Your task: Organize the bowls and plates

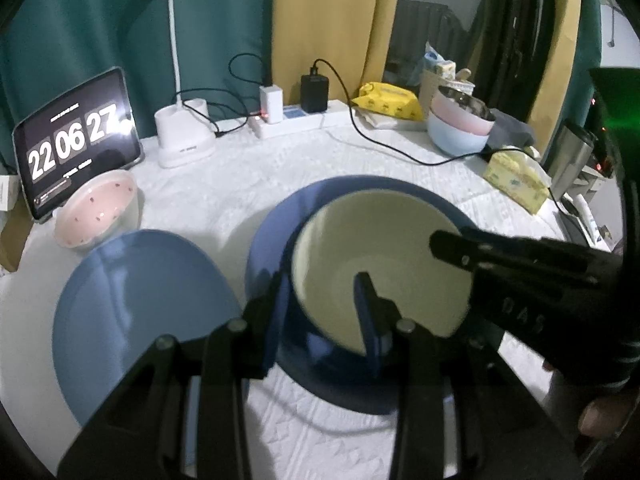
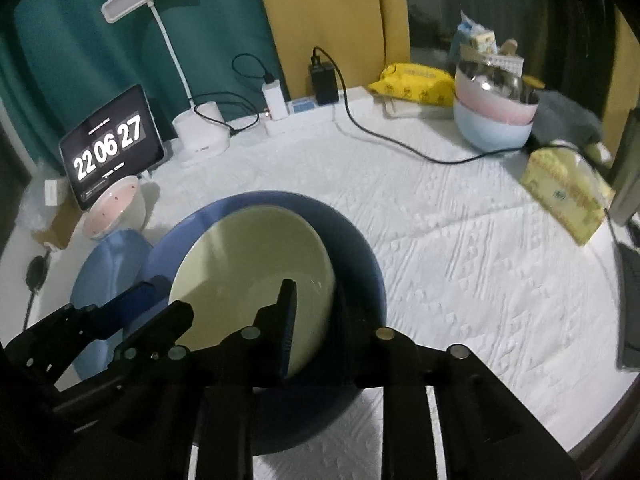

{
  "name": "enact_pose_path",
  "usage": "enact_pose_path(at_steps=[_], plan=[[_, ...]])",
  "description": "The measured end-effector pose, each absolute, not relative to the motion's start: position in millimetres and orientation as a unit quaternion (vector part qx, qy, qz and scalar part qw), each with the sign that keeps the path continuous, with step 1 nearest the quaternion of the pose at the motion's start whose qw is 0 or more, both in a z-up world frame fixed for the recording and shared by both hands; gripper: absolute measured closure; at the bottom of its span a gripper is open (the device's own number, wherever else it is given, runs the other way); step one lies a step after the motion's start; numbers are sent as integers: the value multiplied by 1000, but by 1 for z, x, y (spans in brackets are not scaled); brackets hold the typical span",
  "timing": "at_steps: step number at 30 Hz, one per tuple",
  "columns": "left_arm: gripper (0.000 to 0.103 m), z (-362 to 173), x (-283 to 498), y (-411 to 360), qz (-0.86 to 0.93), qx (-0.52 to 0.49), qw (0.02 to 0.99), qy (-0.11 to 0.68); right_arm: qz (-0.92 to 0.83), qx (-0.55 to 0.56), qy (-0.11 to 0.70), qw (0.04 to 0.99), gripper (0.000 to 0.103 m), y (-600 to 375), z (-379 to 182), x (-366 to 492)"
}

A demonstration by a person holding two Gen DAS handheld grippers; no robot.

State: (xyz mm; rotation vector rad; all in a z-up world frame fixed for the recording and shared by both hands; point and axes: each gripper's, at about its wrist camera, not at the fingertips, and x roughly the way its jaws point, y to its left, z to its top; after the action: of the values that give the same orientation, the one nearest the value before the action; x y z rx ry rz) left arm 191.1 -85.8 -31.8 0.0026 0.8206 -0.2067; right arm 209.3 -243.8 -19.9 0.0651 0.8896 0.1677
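Note:
A cream bowl (image 1: 384,264) (image 2: 256,276) sits tilted inside a dark blue bowl (image 1: 280,236) (image 2: 360,264) on the white cloth. My left gripper (image 1: 320,316) has its fingers astride the cream bowl's near left rim, one inside and one outside. My right gripper (image 2: 316,320) has its fingers astride the bowl's right rim; it also shows in the left wrist view (image 1: 472,252). A light blue plate (image 1: 140,312) (image 2: 112,264) lies to the left. A pink bowl with dots (image 1: 96,212) (image 2: 116,208) stands behind it.
A tablet clock (image 1: 76,140), a white lamp (image 1: 182,140), a power strip with chargers (image 1: 292,116) and cables line the back. Stacked pink and blue bowls (image 1: 460,124) (image 2: 494,116), a yellow pack (image 1: 388,100) and a tissue box (image 1: 516,184) (image 2: 568,196) stand at the right.

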Motion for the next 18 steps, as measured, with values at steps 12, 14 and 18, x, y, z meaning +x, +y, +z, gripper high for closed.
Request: enact_pose_path(at_steps=[12, 14, 18], plan=[[59, -7, 183, -63, -97, -20, 926, 365, 74, 25, 407, 910, 75, -240, 0, 205], [58, -2, 183, -57, -95, -22, 928, 359, 77, 24, 404, 911, 75, -236, 4, 205], [58, 5, 184, -46, -87, -29, 932, 350, 83, 21, 400, 912, 75, -227, 10, 206]])
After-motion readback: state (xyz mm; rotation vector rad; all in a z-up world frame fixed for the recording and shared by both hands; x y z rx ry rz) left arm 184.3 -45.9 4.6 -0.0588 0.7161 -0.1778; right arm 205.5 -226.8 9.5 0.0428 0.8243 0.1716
